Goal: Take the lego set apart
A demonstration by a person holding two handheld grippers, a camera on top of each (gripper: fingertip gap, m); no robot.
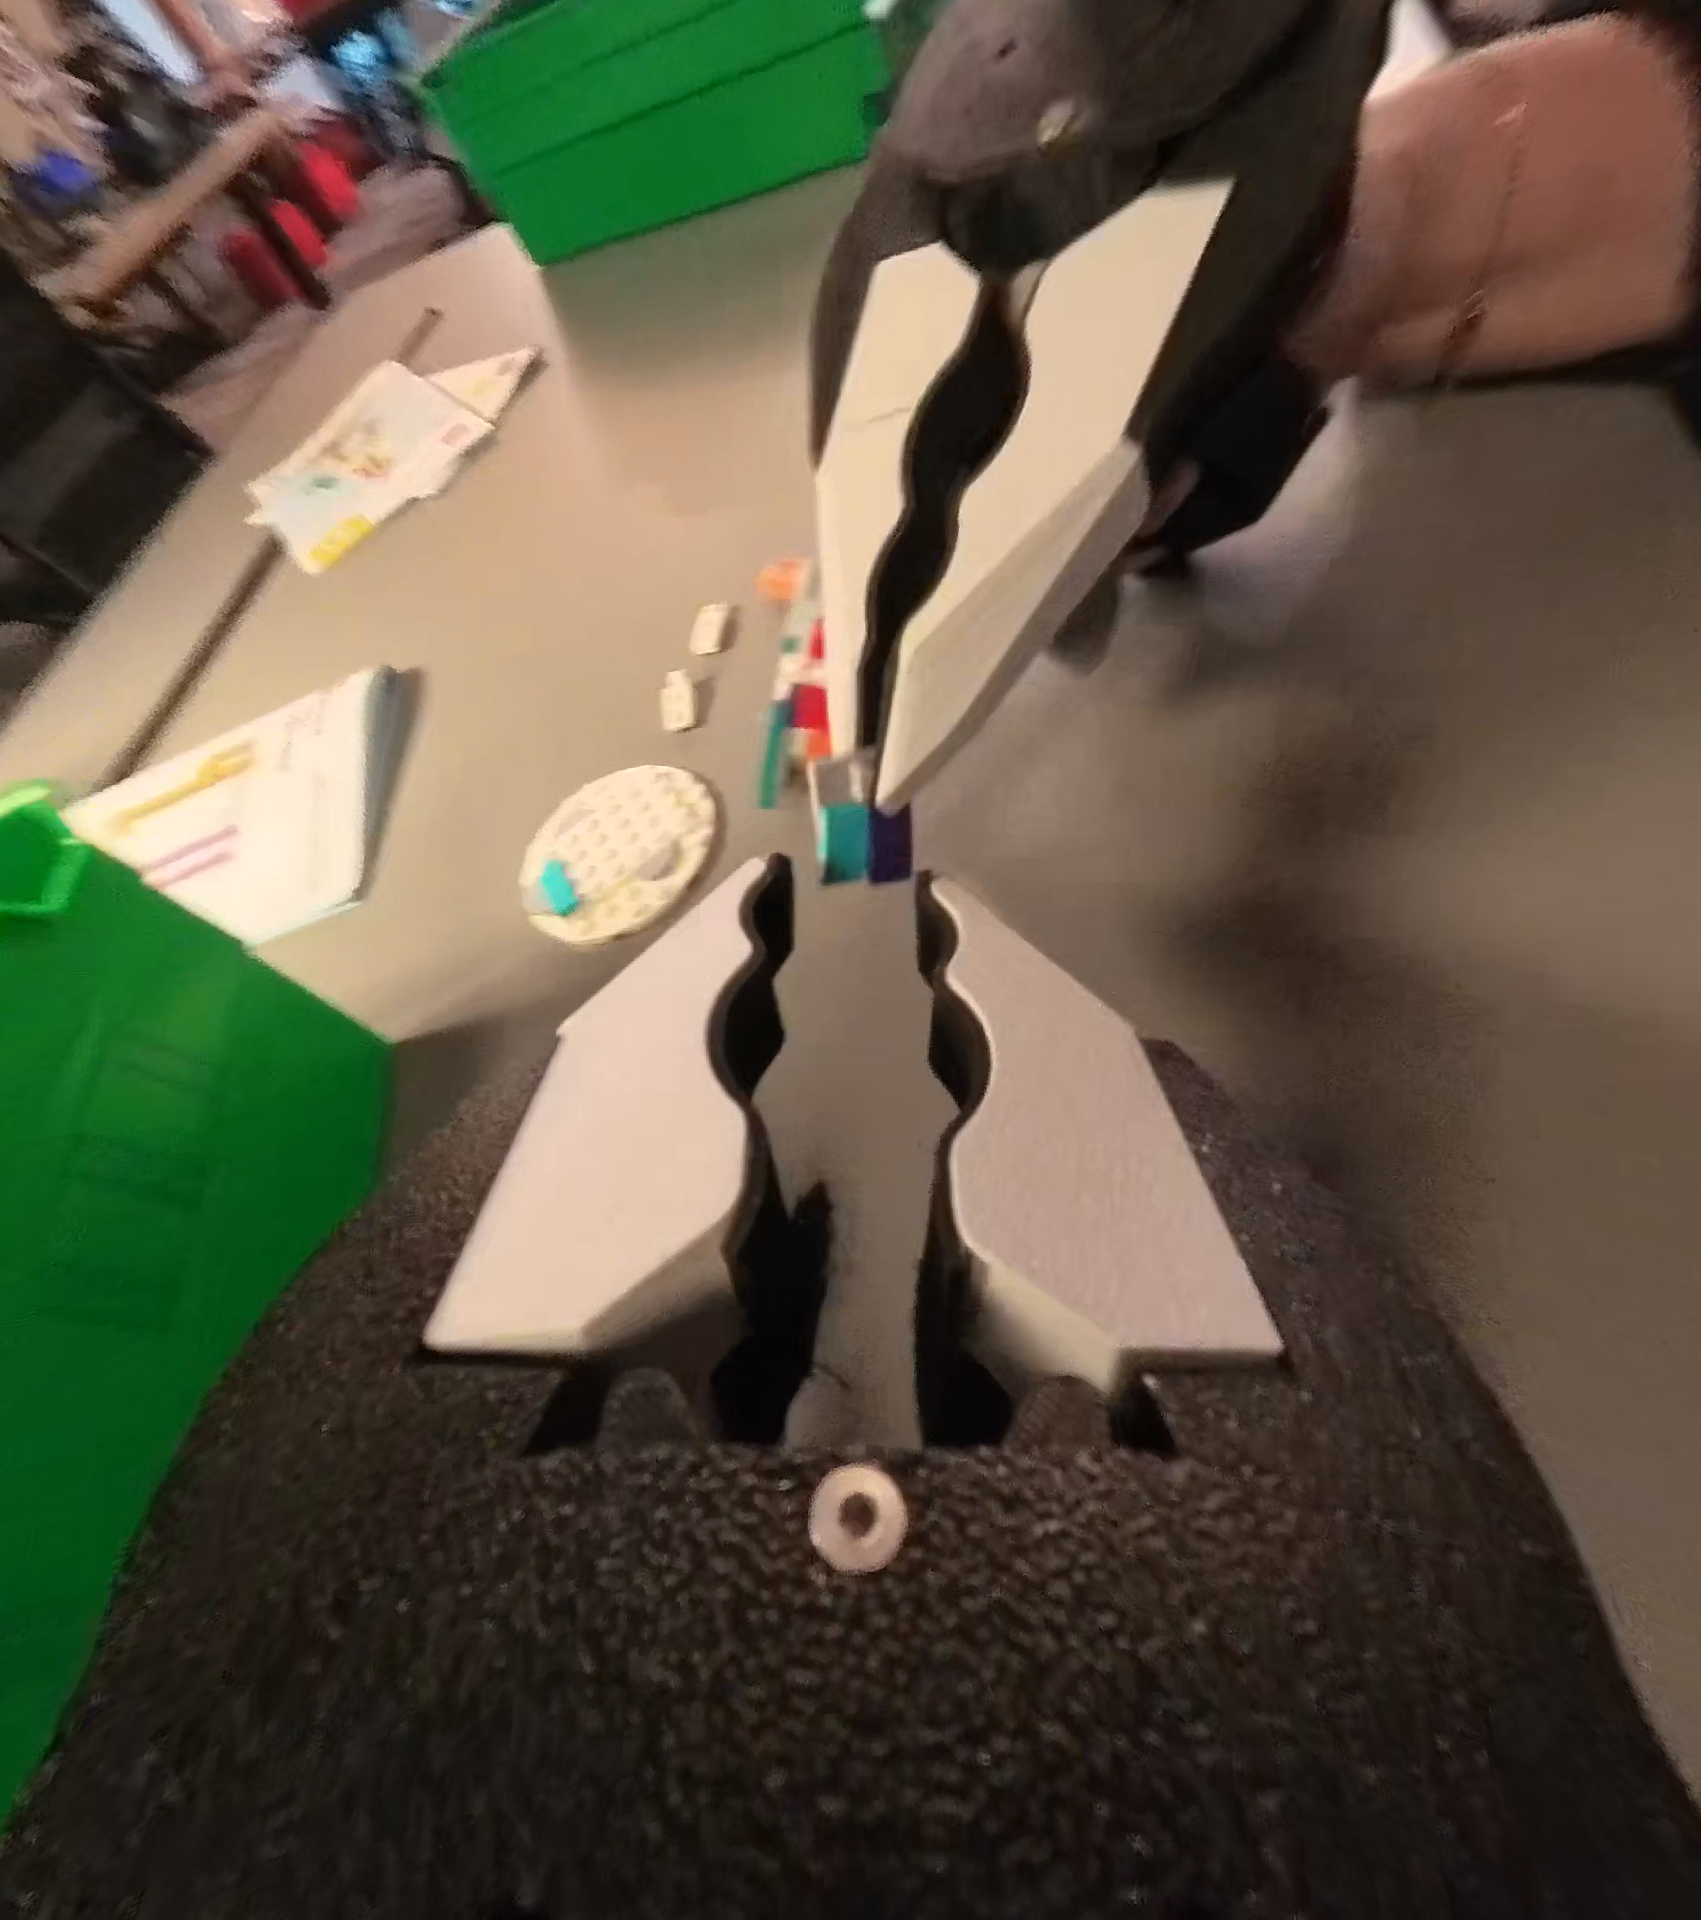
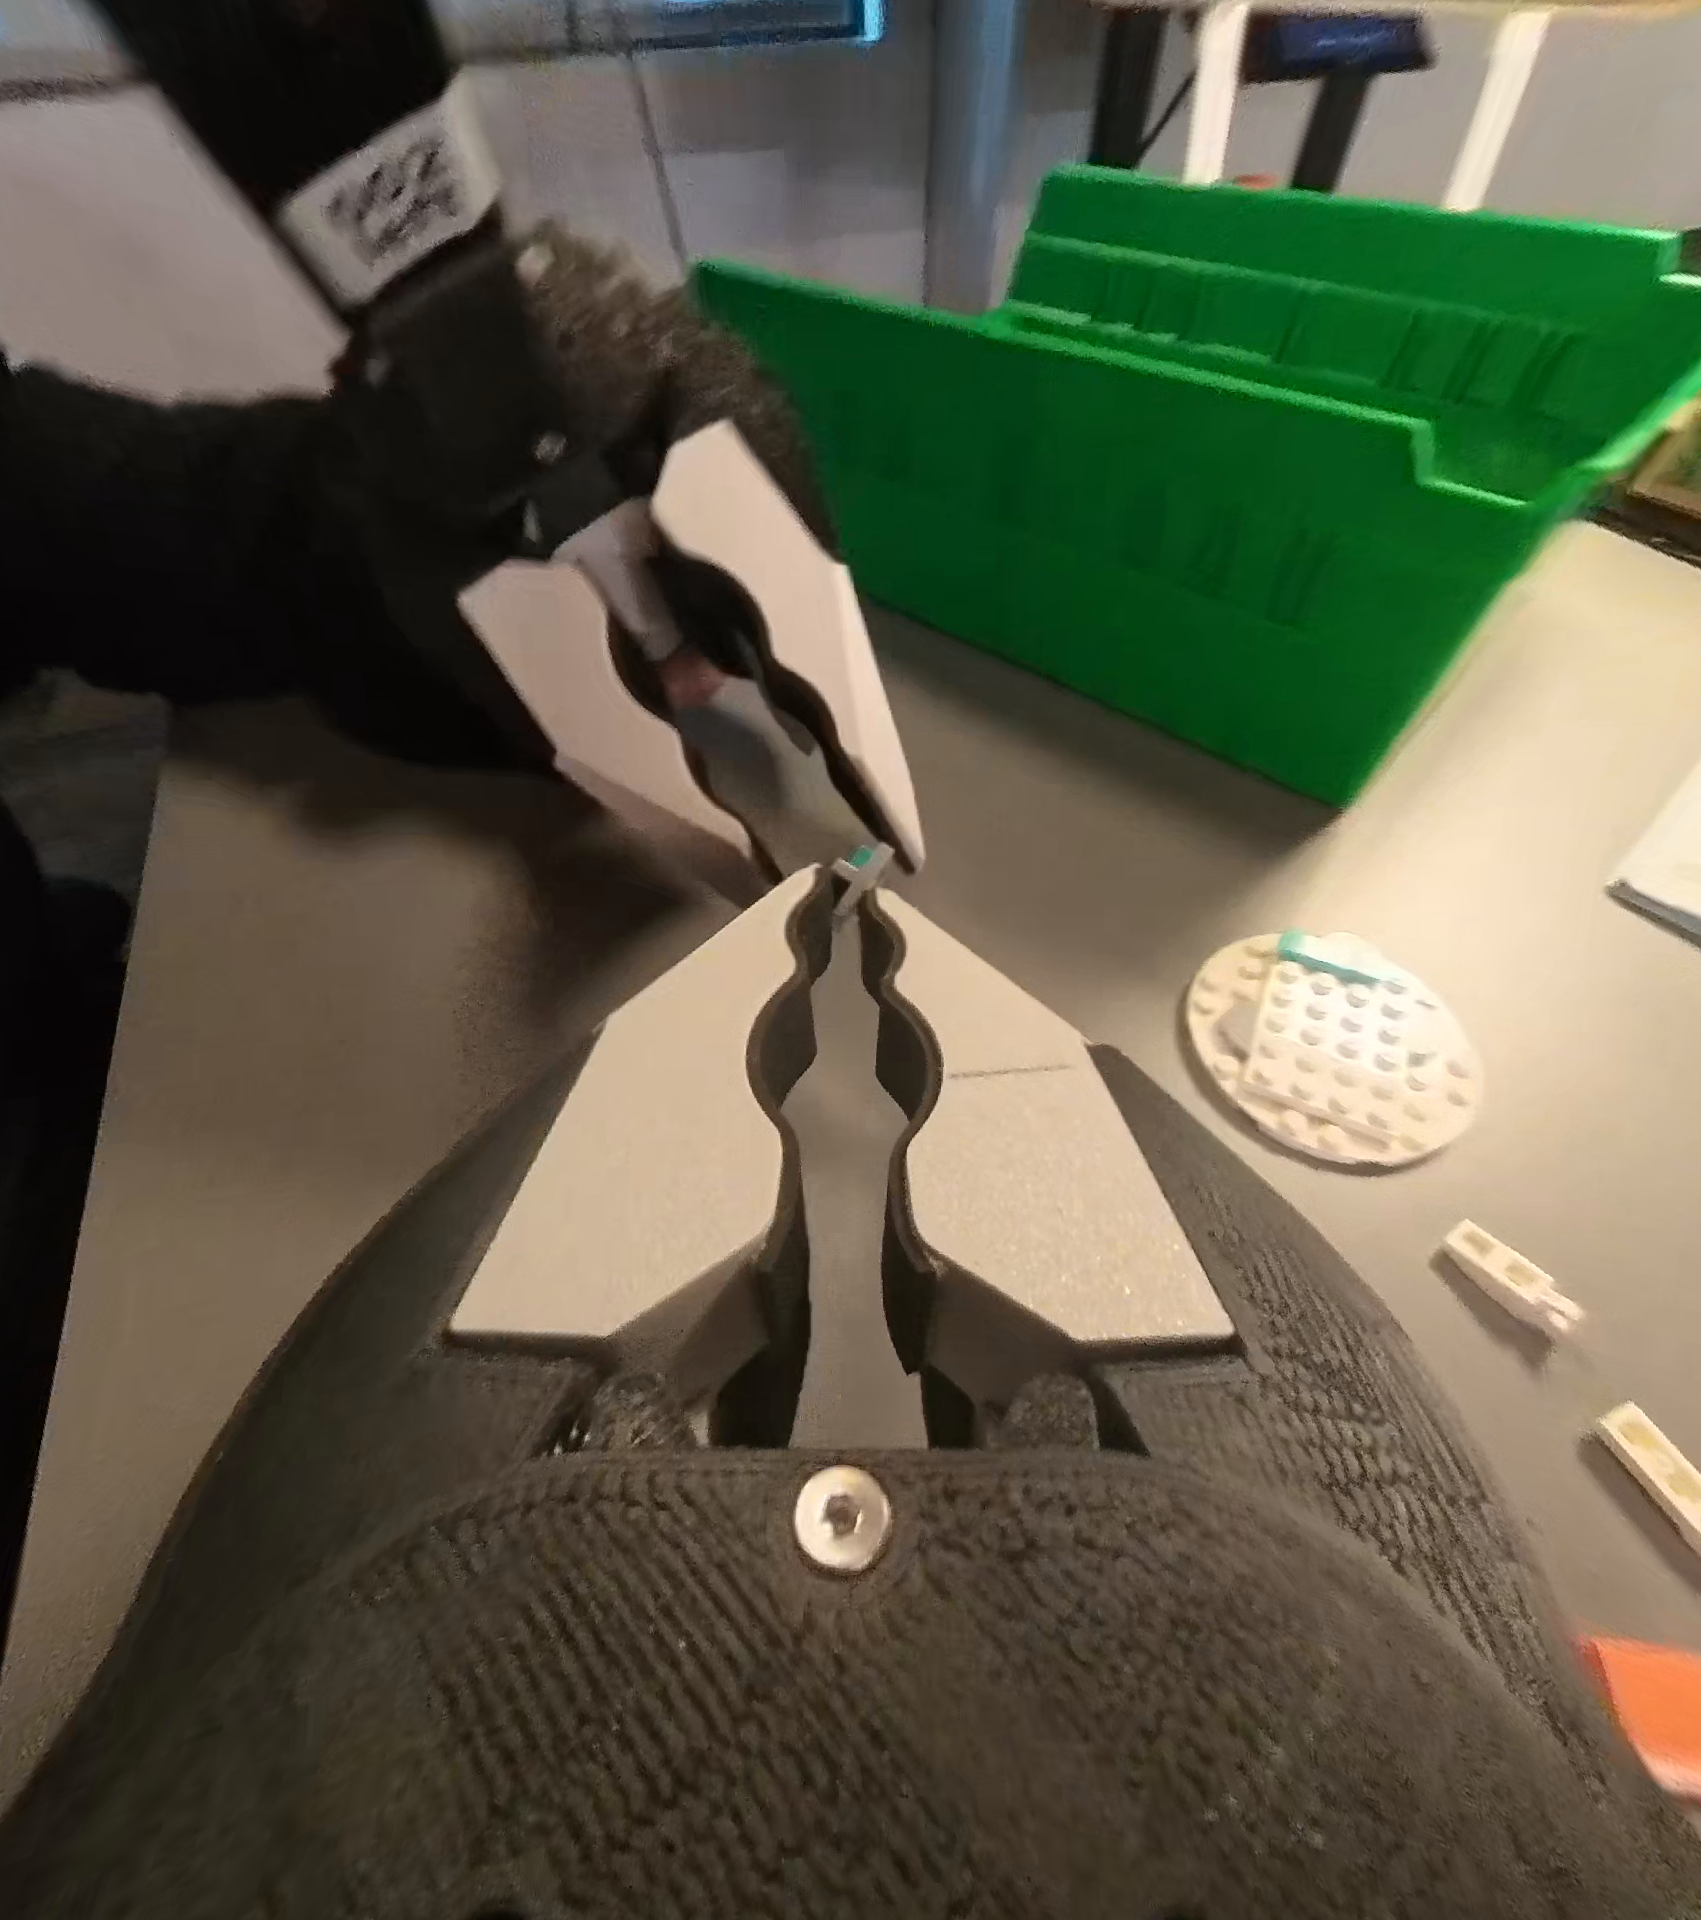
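Observation:
A small lego piece [image 1: 851, 842] of teal, purple and white bricks is held just above the grey table. My right gripper [image 2: 846, 888] is shut on it at the fingertips; in the left wrist view the right gripper [image 1: 872, 790] comes down from the upper right. My left gripper [image 1: 854, 875] is open, its tips standing either side of the piece's lower end. In the right wrist view the left gripper [image 2: 835, 857] reaches in from the upper left to the same piece [image 2: 858, 864]. A round white studded plate [image 1: 622, 868] with a teal brick lies to the left.
Green bins stand at the near left [image 1: 98, 1143] and at the back [image 1: 659, 114]. Two small white pieces [image 2: 1511, 1288], an orange piece [image 2: 1667, 1704] and a row of coloured bricks [image 1: 794, 707] lie on the table. Booklets [image 1: 264, 821] lie to the left. The tips of both grippers are at nearly the same place. It is some 10 centimetres from my left tips to the round white studded plate [image 1: 622, 868]. It is also in sight in the right wrist view [image 2: 1273, 1004].

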